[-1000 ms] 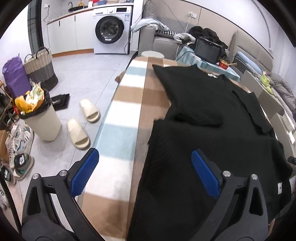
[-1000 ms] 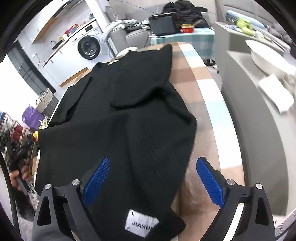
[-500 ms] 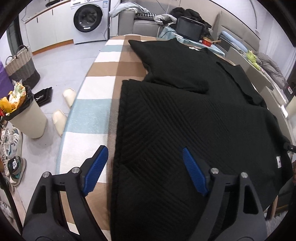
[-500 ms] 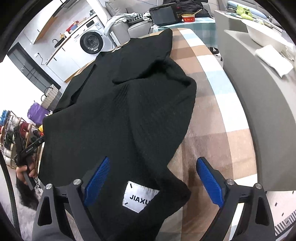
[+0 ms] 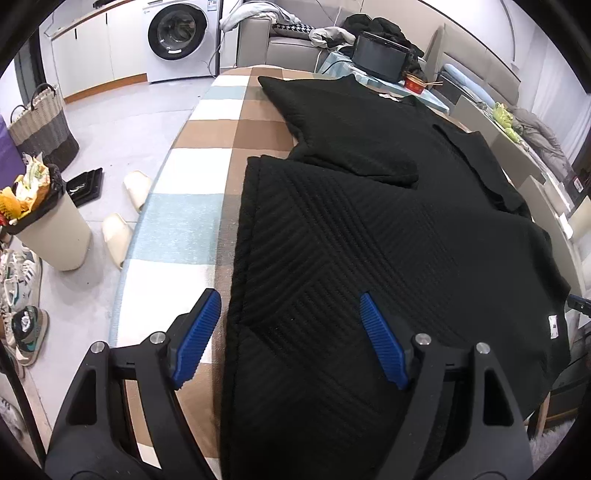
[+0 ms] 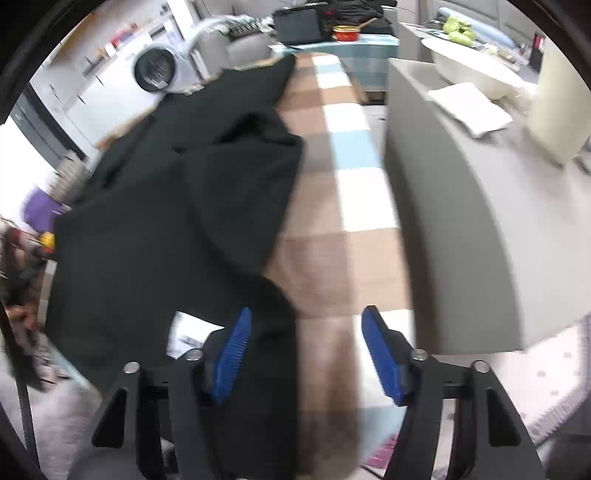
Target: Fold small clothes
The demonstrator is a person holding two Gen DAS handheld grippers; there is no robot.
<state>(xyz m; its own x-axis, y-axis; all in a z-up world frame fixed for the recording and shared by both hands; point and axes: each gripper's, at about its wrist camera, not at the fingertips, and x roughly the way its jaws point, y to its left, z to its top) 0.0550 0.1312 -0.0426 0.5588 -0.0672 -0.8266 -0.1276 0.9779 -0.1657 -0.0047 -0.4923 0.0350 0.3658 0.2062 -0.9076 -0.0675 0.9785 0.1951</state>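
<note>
A black ribbed knit garment [image 5: 369, 221] lies spread on a table under a brown, white and blue checked cloth [image 5: 207, 170], one sleeve folded across its body. My left gripper [image 5: 287, 297] hovers open over the garment's near left edge; that edge lies between the fingers, and the pads stand clear of it. In the blurred right wrist view the garment [image 6: 177, 221] fills the left half. My right gripper [image 6: 307, 312] is closing, its jaws still apart, with the garment's near right corner beside the left finger and bare cloth [image 6: 332, 229] under the rest. A white label [image 6: 188, 332] shows left of it.
Left of the table, on the floor, are a full waste bin [image 5: 55, 236], pale slippers [image 5: 136, 184], shoes [image 5: 22, 280] and a woven basket [image 5: 40, 125]. A washing machine [image 5: 177, 35] stands at the back. A grey counter [image 6: 443, 221] runs along the table's right side.
Both grippers' jaws have narrowed. The left one sank closer over the garment's left edge. The right one slid sideways to the garment's corner, so the label now sits left of its fingers.
</note>
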